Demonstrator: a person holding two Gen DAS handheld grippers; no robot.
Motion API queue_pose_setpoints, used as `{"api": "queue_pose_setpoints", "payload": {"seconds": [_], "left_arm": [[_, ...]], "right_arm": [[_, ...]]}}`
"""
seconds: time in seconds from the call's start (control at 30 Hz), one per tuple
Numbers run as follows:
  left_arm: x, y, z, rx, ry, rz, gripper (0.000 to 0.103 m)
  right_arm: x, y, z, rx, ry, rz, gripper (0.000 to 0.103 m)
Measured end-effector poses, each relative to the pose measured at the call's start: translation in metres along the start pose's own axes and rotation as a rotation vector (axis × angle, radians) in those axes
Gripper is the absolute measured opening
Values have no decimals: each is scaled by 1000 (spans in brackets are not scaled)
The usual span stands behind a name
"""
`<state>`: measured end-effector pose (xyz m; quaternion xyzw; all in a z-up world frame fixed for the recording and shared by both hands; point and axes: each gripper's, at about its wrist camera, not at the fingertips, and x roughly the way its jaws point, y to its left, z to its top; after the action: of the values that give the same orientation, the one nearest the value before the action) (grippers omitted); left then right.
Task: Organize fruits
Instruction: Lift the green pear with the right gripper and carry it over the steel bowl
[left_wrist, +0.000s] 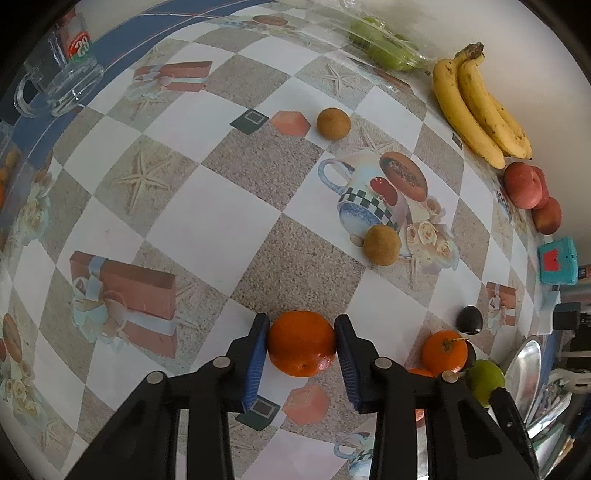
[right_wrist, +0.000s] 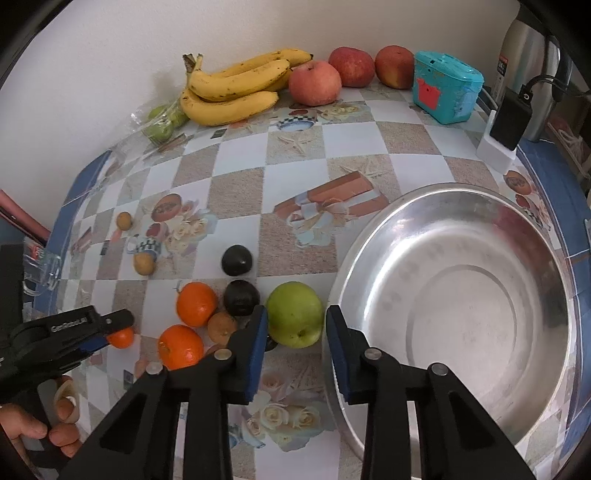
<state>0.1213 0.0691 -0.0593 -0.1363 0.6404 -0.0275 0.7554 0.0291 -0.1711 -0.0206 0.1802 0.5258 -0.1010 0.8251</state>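
On the patterned tablecloth (right_wrist: 236, 192), left of the steel bowl (right_wrist: 458, 317), lies a loose cluster of fruit. Left gripper (left_wrist: 301, 345): both blue pads bear on the sides of an orange (left_wrist: 301, 343) resting on the cloth; the grip is closed on it. From the right wrist view the same gripper (right_wrist: 122, 328) shows at the far left of the bowl, with the orange (right_wrist: 122, 338) partly hidden behind its jaws and a hand (right_wrist: 44, 424) on its handle.

Right gripper (right_wrist: 295, 325): pads flank a green apple (right_wrist: 294, 314) sitting just beside the bowl's left rim. The left pad touches the apple; contact at the right pad appears made, though the angle leaves that uncertain.

Left of the apple: two more oranges (right_wrist: 197, 304), two dark fruits (right_wrist: 237, 260) and a small brown fruit (right_wrist: 221, 326), closely grouped. Further left of the bowl sit two other brown fruits (right_wrist: 143, 263).

Beyond the bowl, against the wall: bananas (right_wrist: 236, 86), three red apples (right_wrist: 314, 83), bagged green fruit (right_wrist: 162, 120) and a teal box (right_wrist: 445, 86).

The bowl holds nothing.
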Motion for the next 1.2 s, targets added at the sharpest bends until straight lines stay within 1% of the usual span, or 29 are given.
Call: {"api": "queue_pose_setpoints", "payload": {"seconds": [0.37, 0.53, 0.6, 0.63, 1.0, 1.2], "left_arm": [[-2, -2, -1, 4, 14, -29, 39], [-4, -3, 0, -1, 13, -34, 39], [-5, 0, -1, 0, 14, -38, 39], [-5, -1, -1, 1, 13, -39, 39], [1, 0, 1, -7, 24, -47, 39], [1, 0, 1, -10, 29, -53, 39]], "right_arm": [[2, 8, 0, -48, -3, -37, 34], [0, 8, 2, -43, -12, -10, 33], [-1, 10, 2, -54, -19, -15, 28], [-1, 10, 3, -58, -26, -14, 27], [2, 8, 17, -68, -91, 27, 27], [7, 11, 21, -85, -105, 35, 30]]}}
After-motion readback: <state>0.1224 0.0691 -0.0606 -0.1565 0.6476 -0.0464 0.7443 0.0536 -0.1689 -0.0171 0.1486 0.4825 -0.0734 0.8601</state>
